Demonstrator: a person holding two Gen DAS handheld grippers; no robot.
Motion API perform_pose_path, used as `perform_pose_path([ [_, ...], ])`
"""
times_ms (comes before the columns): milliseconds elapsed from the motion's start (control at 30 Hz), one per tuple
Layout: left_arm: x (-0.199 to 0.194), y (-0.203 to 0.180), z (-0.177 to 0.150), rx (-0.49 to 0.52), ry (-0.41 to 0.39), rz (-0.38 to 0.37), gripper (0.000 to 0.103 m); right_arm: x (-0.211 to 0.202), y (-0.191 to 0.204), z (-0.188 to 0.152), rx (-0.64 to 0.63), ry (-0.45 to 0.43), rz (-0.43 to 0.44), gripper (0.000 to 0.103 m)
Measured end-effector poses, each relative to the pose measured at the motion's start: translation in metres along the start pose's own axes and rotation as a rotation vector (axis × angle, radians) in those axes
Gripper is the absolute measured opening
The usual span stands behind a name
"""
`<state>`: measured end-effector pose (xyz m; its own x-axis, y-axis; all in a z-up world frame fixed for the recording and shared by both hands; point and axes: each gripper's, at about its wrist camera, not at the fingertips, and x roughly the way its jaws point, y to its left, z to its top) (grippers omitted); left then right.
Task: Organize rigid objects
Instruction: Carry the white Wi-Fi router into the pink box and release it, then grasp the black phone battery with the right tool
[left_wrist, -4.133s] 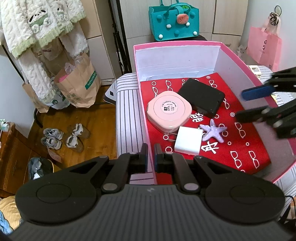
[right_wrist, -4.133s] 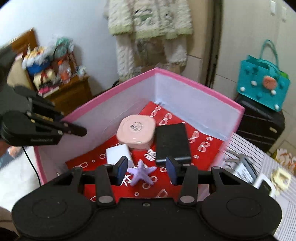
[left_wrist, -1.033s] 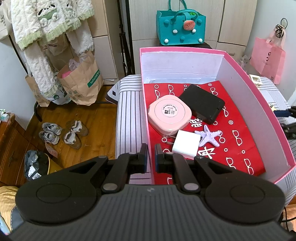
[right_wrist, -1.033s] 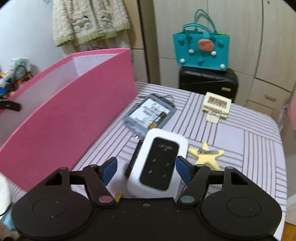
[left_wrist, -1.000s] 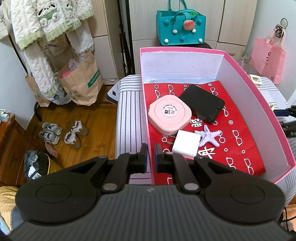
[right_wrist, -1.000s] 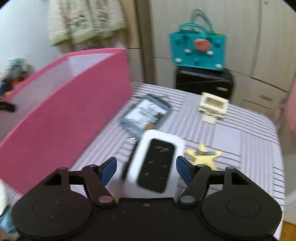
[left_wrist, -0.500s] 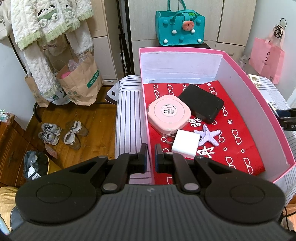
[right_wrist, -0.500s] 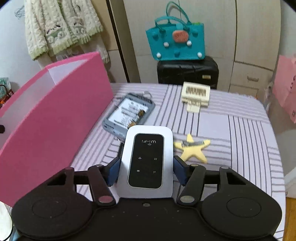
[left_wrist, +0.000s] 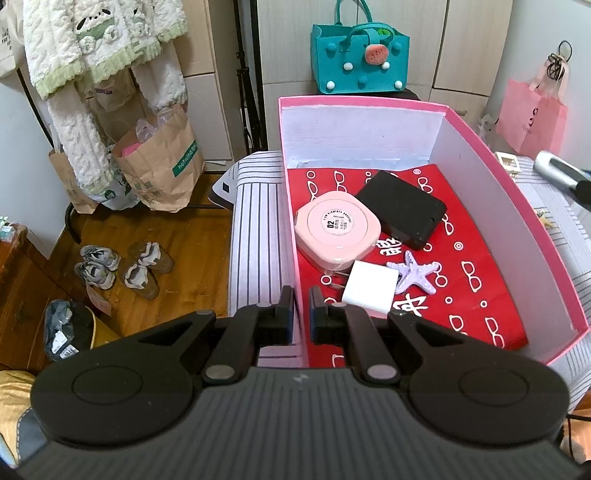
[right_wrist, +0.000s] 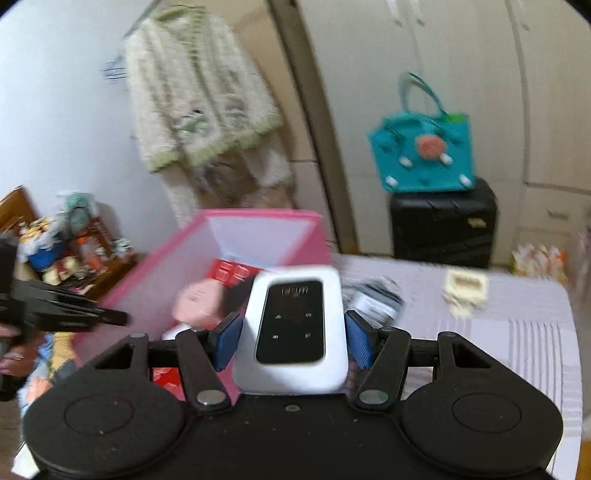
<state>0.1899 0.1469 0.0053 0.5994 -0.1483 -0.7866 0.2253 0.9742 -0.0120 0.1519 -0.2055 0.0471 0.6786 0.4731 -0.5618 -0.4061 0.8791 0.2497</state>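
Note:
My right gripper is shut on a white Wi-Fi router with a black screen and holds it in the air beside the pink box. The router's edge shows at the right of the left wrist view. My left gripper is shut on the near left wall of the pink box. In the box, on red patterned paper, lie a pink round-cornered case, a black case, a white charger and a lilac starfish.
On the striped table lie a grey device and a cream block. A teal bag sits on a black suitcase. Paper bags and shoes are on the wood floor at the left.
My right gripper closed on the Wi-Fi router, lifted it off the table and swung it left toward the pink box. My left gripper kept its hold on the box wall.

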Motion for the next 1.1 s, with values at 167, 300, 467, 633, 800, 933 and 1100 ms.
perform_pose_path([
  [167,0.001,0.004,-0.002,-0.011,-0.006,-0.023,0.007,0.017,0.035,0.015,-0.079,0.059,0.092,0.027],
  [300,0.001,0.004,-0.003,-0.003,-0.007,-0.027,0.007,0.042,0.054,0.008,-0.133,0.133,0.074,0.026],
  [467,0.002,0.008,-0.001,-0.008,0.005,-0.046,0.008,0.04,0.049,-0.002,-0.114,0.153,0.075,0.026],
  [633,0.002,0.009,0.0,-0.009,0.014,-0.054,0.008,0.012,0.027,-0.007,-0.056,0.115,0.039,0.026],
  [800,0.002,0.013,-0.002,-0.025,0.014,-0.072,0.009,-0.001,-0.012,-0.025,0.031,0.139,-0.066,0.032],
  [933,0.002,0.018,-0.001,-0.041,0.021,-0.093,0.01,0.01,-0.036,-0.054,0.096,0.197,-0.143,0.038],
  [1100,0.003,0.018,0.0,-0.039,0.032,-0.098,0.01,0.031,-0.045,-0.08,0.057,0.249,-0.215,0.049],
])
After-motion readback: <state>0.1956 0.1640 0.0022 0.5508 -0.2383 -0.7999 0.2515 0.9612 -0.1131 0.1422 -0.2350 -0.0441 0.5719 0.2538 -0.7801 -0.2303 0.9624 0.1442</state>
